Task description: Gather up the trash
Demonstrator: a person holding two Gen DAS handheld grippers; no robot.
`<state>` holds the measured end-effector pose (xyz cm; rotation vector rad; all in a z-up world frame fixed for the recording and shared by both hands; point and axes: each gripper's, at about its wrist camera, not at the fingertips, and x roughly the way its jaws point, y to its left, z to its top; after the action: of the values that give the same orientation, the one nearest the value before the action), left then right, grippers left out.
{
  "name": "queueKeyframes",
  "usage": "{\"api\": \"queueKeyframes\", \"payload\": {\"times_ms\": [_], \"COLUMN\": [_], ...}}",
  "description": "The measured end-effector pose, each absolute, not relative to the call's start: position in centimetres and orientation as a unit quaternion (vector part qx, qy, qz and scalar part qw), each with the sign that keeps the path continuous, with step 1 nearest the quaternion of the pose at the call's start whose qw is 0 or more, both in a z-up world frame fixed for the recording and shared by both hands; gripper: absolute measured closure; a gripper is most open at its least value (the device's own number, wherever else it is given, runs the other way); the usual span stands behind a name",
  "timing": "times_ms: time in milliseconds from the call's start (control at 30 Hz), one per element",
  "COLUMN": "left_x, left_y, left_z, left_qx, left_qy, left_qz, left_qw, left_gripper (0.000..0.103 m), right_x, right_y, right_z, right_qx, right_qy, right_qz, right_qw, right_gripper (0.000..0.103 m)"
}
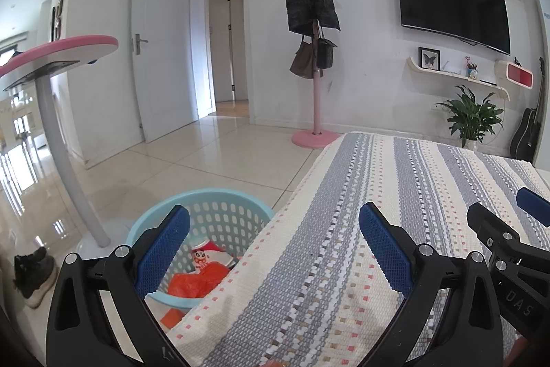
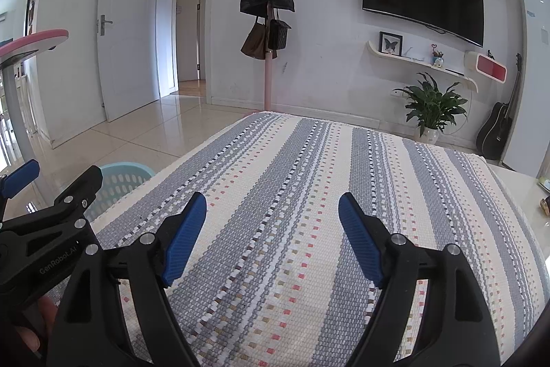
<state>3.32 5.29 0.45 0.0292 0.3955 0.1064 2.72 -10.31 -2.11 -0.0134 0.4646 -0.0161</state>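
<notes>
Over the striped tablecloth (image 2: 309, 212) I've got both tools hovering side by side, angled down a little. Left gripper (image 1: 275, 250) has its jaws spread wide, nothing between them; right gripper (image 2: 273, 236) likewise parted and empty, blue pads showing bare cloth in the gap. My guess is they sit apart like this because nothing is left to grab — the cloth in both views looks bare of litter.

Trash itself is down in the light-blue basket (image 1: 161, 215), which stands on the floor tiles tight against the table's left edge, below cloth level. Inside I can see an orange plastic bag (image 1: 196, 282) and a red-and-white printed cup (image 1: 206, 253) — a scrap of orange also shows low by the basket's near wall, can't tell if it's in or out. Basket placement makes sense: close enough to drop things over the edge.

Relative to the tools: the basket lies under and behind the left gripper's left finger, well left of the right gripper, which only catches its rim. Task looks near done, I'd say.
</notes>
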Motion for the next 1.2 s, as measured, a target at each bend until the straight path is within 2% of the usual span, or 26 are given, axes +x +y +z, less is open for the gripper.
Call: {"api": "queueKeyframes", "payload": {"times_ms": [1200], "left_x": [2.87], "left_y": [5.25], "left_z": [0.64], "left_qx": [0.025], "left_qy": [0.190], "left_qz": [0.054], "left_qw": [0.980], "left_gripper": [0.007], "right_x": [2.65], "right_y": [-10.32], "right_z": [-2.07], "right_qx": [-0.003], "right_qy": [0.227], "right_qz": [-0.004], "right_qw": [0.974], "right_gripper": [0.024]}}
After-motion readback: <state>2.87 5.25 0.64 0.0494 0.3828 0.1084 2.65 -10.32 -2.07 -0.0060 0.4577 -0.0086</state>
